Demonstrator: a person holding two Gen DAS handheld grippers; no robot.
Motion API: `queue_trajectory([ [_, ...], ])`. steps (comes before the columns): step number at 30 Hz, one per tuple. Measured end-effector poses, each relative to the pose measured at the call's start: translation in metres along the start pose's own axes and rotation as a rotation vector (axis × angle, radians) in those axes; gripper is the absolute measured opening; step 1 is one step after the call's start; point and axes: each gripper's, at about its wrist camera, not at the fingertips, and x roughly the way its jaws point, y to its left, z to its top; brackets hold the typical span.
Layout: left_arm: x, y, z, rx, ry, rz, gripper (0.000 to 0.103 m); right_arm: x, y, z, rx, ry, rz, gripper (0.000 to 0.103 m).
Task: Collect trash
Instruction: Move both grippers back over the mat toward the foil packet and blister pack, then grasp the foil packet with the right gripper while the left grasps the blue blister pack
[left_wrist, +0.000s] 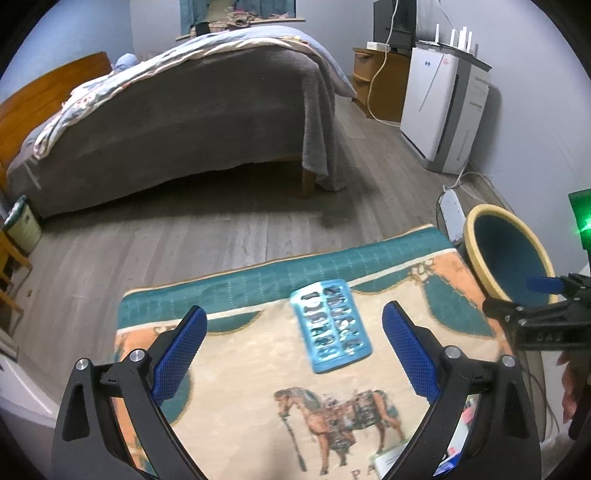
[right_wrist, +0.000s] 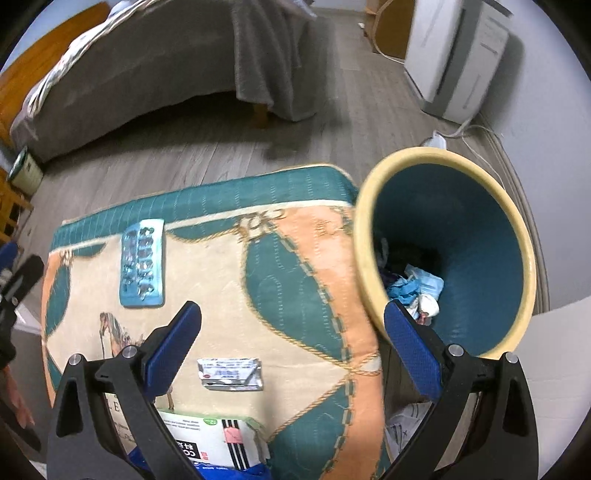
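A blue blister pack (left_wrist: 330, 325) lies on a cloth-covered table (left_wrist: 258, 354) with a horse print. My left gripper (left_wrist: 293, 350) is open and empty, just short of the pack. The pack also shows in the right wrist view (right_wrist: 142, 263). A small silver sachet (right_wrist: 231, 373) and a white and green packet (right_wrist: 210, 443) lie nearer on the cloth (right_wrist: 295, 295). My right gripper (right_wrist: 291, 350) is open and empty, above the cloth beside the bin (right_wrist: 480, 236). The bin is yellow-rimmed, teal inside, and holds crumpled trash (right_wrist: 413, 288). The right gripper also shows in the left wrist view (left_wrist: 546, 295).
A bed with a grey cover (left_wrist: 177, 122) stands beyond the table on the wood floor (left_wrist: 229, 229). A white air purifier (left_wrist: 443, 107) stands against the right wall with a power strip (left_wrist: 452, 214) and cables on the floor. A small green bin (left_wrist: 22, 225) stands at the left.
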Motion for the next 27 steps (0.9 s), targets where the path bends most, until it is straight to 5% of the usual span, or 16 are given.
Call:
queue_trajectory([
  [15,0.021,0.031,-0.010,-0.092,0.076,0.021,0.095,0.030,0.038,-0.039,-0.129,0.071,-0.016,0.097],
  [21,0.027,0.029,-0.012,-0.106,0.090,0.024,0.095,0.045,0.050,-0.052,-0.182,0.157,0.052,0.077],
  [23,0.029,0.025,-0.012,-0.087,0.096,0.029,0.095,0.049,0.054,-0.055,-0.204,0.175,0.046,0.063],
  [27,0.034,0.018,-0.014,-0.069,0.109,0.030,0.095,0.055,0.054,-0.059,-0.198,0.202,0.047,0.059],
])
